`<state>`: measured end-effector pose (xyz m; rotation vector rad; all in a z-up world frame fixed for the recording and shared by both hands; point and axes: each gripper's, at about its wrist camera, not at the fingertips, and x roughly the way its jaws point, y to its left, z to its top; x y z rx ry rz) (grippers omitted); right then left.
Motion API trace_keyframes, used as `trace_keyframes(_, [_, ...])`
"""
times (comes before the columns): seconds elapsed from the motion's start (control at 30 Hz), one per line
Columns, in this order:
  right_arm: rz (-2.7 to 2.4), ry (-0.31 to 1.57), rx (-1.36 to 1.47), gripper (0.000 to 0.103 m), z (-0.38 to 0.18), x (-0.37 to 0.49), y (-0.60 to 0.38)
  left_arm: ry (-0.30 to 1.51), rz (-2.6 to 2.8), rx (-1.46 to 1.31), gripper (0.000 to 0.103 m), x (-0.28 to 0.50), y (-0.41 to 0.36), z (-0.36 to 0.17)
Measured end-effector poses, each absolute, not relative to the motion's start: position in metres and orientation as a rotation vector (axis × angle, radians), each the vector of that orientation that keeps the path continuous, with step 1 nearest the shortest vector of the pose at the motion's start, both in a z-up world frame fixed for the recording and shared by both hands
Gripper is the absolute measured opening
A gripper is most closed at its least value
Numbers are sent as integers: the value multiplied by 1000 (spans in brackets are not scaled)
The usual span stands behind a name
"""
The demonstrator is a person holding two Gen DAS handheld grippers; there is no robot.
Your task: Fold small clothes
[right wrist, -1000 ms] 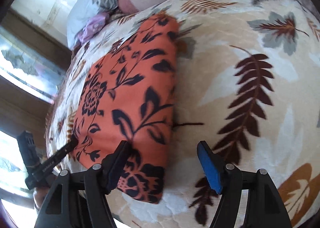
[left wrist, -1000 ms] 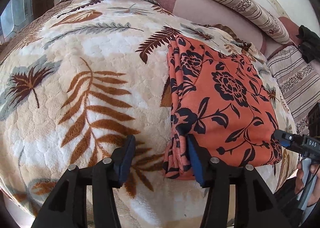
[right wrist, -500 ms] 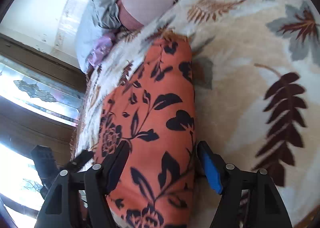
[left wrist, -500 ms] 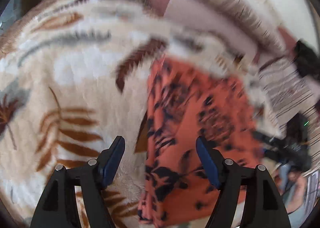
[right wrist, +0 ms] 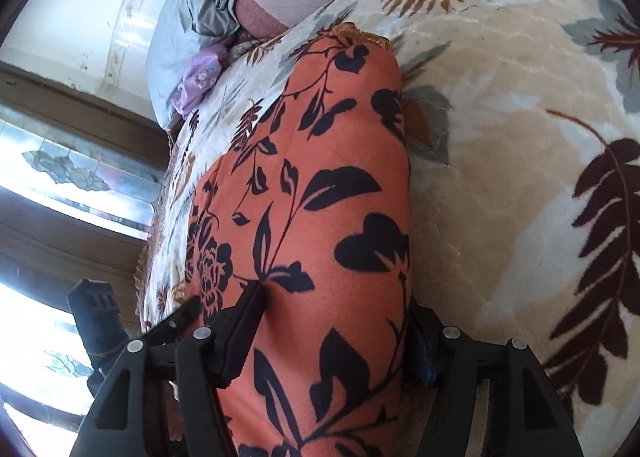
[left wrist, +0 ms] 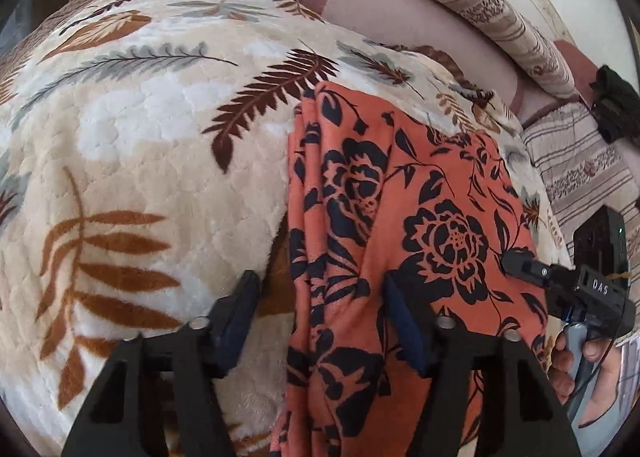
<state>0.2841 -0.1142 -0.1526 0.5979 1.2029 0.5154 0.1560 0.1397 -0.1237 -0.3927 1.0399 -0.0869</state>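
both the left gripper [left wrist: 320, 317] and right gripper [right wrist: 336, 333] straddle the folded orange cloth's [left wrist: 400, 217] edges, jaws just closing, pad contact hidden, near end cut off.

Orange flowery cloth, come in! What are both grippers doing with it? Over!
Left gripper astride the folded edge, jaws just closing, no pinch yet. Right gripper straddling the other edge, closing too. Orange cloth folded flat on leaf blanket. Nothing in the way.
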Motion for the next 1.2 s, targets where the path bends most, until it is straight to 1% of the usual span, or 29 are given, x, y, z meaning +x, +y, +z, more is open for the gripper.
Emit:
trace_keyframes(0.03, [514,1204,574,58,-154,286,-109,1050,-100,-416,39,159,137,-125])
trace_keyframes(0.07, [497,1211,536,56,-153,289,-103,1060,-88,-424,33,162,134,-122])
trace_keyframes(0.1, [483,1210,509,50,-148,290,-98,1061,-81,-402,27,163,130,-116])
trace_keyframes(0.13, [482,1202,472,40,-140,291,-94,1054,-67,-365,25,162,125,-110])
trace_keyframes(0.2, [499,1165,375,37,-116,287,-86,1011,-57,-352,22,154,121,-93])
trace_keyframes(0.3, [500,1097,300,36,-83,277,-88,937,-96,-417,21,143,119,-70])
trace_keyframes(0.47, [508,998,265,36,-35,260,-114,845,-134,-363,21,131,90,-27])
trace_keyframes(0.57, [497,967,272,36,-22,244,-139,827,-163,-335,21,125,66,-17])
trace_keyframes(0.67, [479,973,297,36,-28,227,-158,837,-182,-317,21,111,42,-22])
trace_keyframes(0.83, [435,1040,352,36,-67,190,-187,892,-214,-280,21,87,7,-45])
trace_keyframes(0.93, [436,1074,351,36,-84,176,-191,905,-207,-232,21,76,-13,-48])
trace_keyframes(1.1, [474,1039,348,36,-73,176,-191,888,-192,-223,21,73,-16,-35])
trace_keyframes(1.17, [482,1014,331,36,-68,175,-191,902,-186,-214,21,76,-16,-39])
trace_keyframes(1.2, [476,1014,326,36,-71,176,-192,916,-185,-196,23,78,-16,-45])
